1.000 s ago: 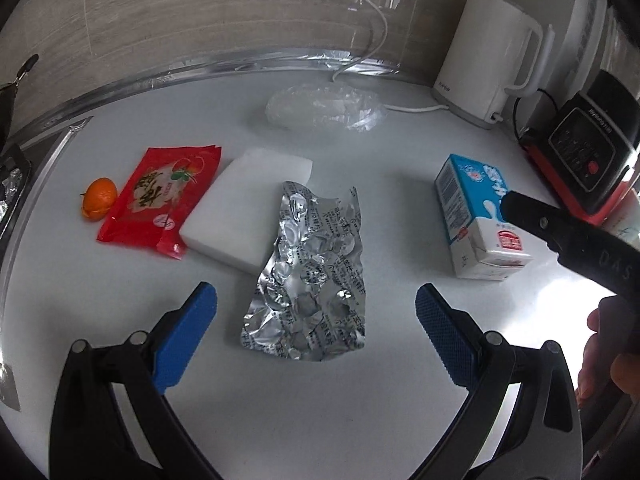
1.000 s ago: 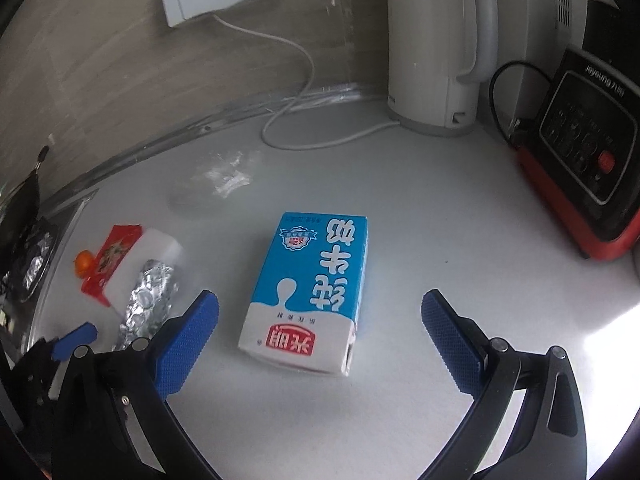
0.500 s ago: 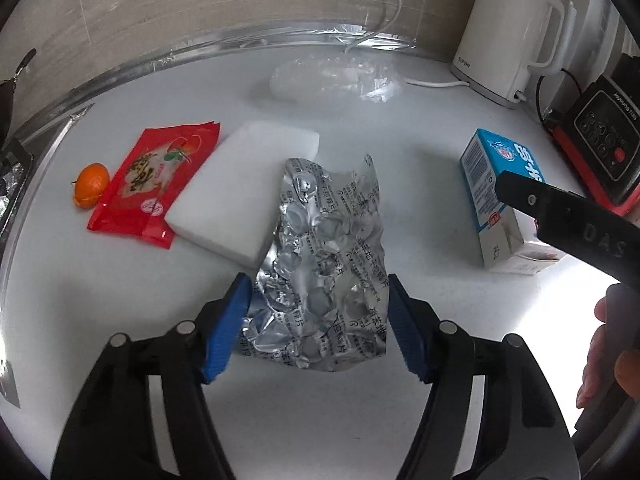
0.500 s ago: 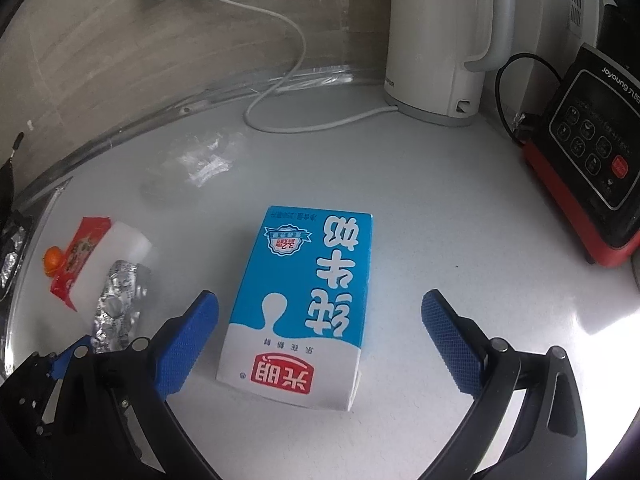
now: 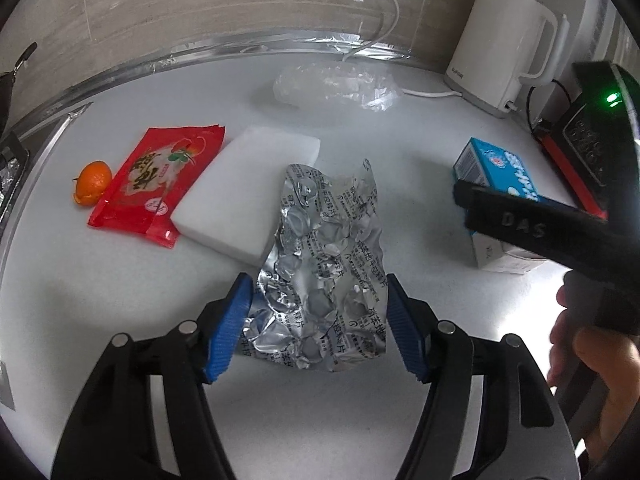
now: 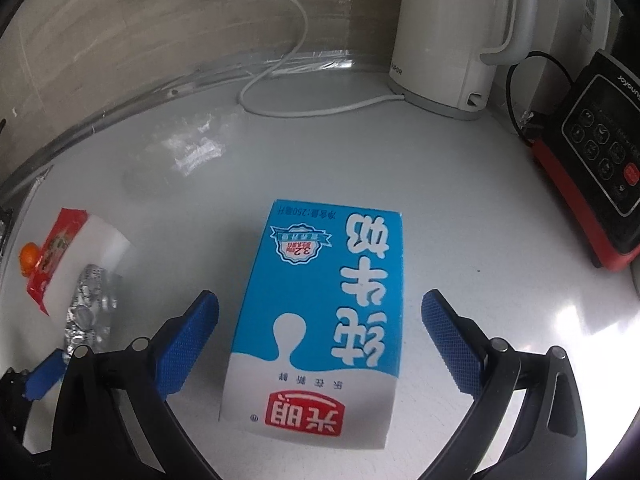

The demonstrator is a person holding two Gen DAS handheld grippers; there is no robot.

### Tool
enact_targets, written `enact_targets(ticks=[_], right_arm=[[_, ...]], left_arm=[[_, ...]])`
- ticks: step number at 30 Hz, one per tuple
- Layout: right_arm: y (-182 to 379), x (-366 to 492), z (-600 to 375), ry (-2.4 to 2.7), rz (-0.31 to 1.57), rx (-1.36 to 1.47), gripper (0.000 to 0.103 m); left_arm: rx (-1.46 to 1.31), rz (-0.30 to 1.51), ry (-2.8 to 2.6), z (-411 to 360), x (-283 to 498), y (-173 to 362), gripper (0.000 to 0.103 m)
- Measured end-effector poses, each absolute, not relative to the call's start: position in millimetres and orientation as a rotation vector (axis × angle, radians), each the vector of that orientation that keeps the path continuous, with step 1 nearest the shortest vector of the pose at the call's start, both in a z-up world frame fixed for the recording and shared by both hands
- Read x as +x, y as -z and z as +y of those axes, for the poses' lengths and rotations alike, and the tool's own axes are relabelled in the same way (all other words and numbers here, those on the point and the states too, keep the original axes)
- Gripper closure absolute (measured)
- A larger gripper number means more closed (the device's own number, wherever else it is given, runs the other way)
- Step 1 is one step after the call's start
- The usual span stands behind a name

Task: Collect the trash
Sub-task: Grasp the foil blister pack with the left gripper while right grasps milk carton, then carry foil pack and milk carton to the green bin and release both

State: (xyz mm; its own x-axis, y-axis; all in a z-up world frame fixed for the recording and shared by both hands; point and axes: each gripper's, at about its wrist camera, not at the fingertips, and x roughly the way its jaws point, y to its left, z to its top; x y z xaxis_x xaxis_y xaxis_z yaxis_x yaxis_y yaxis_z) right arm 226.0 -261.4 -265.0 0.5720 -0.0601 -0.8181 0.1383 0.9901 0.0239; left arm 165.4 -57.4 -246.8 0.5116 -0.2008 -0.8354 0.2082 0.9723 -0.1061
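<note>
A crumpled silver foil blister sheet (image 5: 324, 272) lies on the white counter, its far end resting on a white foam block (image 5: 248, 196). My left gripper (image 5: 318, 326) has closed in on the sheet's near end, both blue pads touching its edges. A blue and white milk carton (image 6: 320, 320) lies flat on the counter. My right gripper (image 6: 320, 344) is open with one pad on each side of the carton, not touching it. The carton (image 5: 496, 200) and the right gripper's black finger also show in the left wrist view.
A red snack wrapper (image 5: 156, 180) and a small orange (image 5: 93, 182) lie left of the foam block. A clear plastic bag (image 5: 332, 86) lies near the back wall. A white kettle (image 6: 452, 32) with its cord and a black and red appliance (image 6: 604, 160) stand at the right.
My left gripper moved forward and closed from wide open onto the foil sheet. My right gripper moved forward over the milk carton, staying open.
</note>
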Motion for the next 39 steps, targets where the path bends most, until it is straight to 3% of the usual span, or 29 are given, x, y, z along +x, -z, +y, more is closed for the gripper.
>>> enact_targets(ticks=[1,3,5,9,25,39], right_arm=[[266,226,-262,0.114,0.956,0.089,0.003],[268,225,-264,0.104,0.954,0.098,0.014],[271,224,-266,0.089,0.964,0.119,0.031],[272,220,-272,0.077,0.961,0.130,0.036],[251,190,-277,0.006,0.903,0.158,0.037],[203,78,-252,-0.094,0.887,0.146,0.037]], left_arm=[[0.002,1.000,0.252,-56,164,245,0.039],[0.000,0.996,0.262,-53,162,244,0.039],[0.003,0.993,0.268,-51,160,242,0.039],[-0.007,0.983,0.279,-47,155,239,0.039],[-0.016,0.946,0.316,-32,135,217,0.039],[0.028,0.900,0.416,0,42,166,0.039]])
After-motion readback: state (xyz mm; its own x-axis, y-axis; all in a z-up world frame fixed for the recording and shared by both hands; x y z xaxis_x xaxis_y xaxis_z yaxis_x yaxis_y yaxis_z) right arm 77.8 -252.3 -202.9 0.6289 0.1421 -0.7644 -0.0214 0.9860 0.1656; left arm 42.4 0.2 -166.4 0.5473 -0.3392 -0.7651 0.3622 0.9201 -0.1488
